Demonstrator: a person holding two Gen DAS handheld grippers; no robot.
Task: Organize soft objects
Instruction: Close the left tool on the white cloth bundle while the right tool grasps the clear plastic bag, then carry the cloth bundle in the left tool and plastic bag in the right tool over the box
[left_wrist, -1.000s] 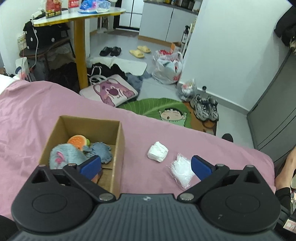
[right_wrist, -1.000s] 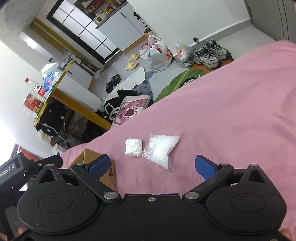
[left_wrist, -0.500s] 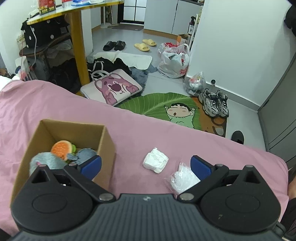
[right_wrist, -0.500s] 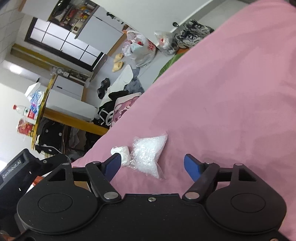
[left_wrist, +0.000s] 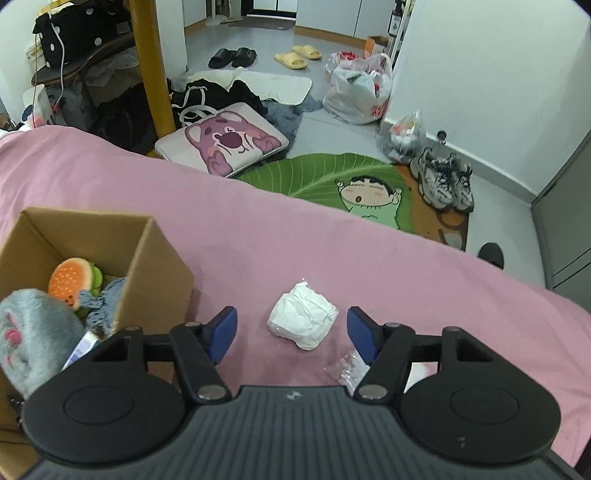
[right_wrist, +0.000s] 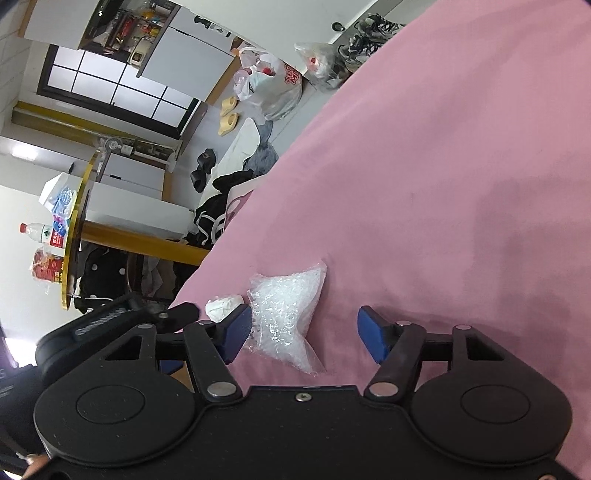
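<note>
- The white wad lay on the pink bedspread, between the spread blue pads of the left gripper and touching neither
- The clear plastic bag lay just beside the wad, between the pads of the right gripper, nearer the left-hand pad
- The cardboard box stood to the left of the left gripper, holding a grey plush, an orange plush and a blue knitted piece
- The left gripper pointed down over the bed; the right view was tilted, and the left gripper showed at its lower left
- Both grippers were released, jaws wide apart, holding nothing
</note>
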